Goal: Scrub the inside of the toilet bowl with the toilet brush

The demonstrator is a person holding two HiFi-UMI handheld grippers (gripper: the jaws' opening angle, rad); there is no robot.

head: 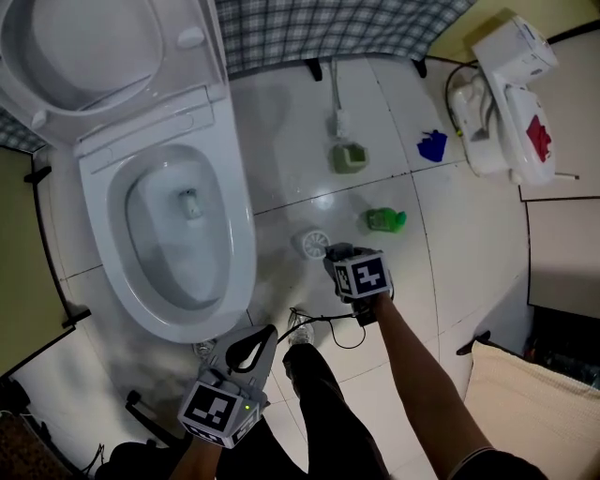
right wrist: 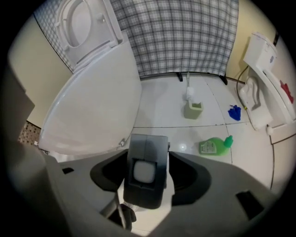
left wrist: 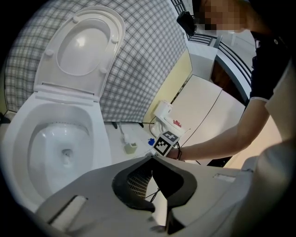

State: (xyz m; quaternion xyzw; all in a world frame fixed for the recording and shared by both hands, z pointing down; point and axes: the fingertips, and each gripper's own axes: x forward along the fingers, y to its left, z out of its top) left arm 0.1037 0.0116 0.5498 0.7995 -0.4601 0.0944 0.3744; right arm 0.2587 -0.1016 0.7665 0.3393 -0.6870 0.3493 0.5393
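The white toilet (head: 236, 246) stands at the left with lid and seat raised, and its bowl (left wrist: 60, 143) holds a little water. A white toilet brush stands in a green holder (head: 349, 156) (right wrist: 193, 109) by the far wall. My right gripper (head: 336, 255) (right wrist: 148, 162) is low over the floor beside the bowl, open, with a dark grey block (right wrist: 147, 178) with a pale square face standing between its jaws. A round white piece (head: 314, 244) lies right by it. My left gripper (head: 272, 328) (left wrist: 152, 158) hangs nearer me, shut and empty.
A green bottle (head: 385, 219) lies on the tiles right of my right gripper. A blue scrap (head: 432, 146) and a white appliance (head: 511, 103) sit at the far right. A thin cable (head: 323, 323) loops by my leg. Checked cloth (head: 328, 28) covers the back wall.
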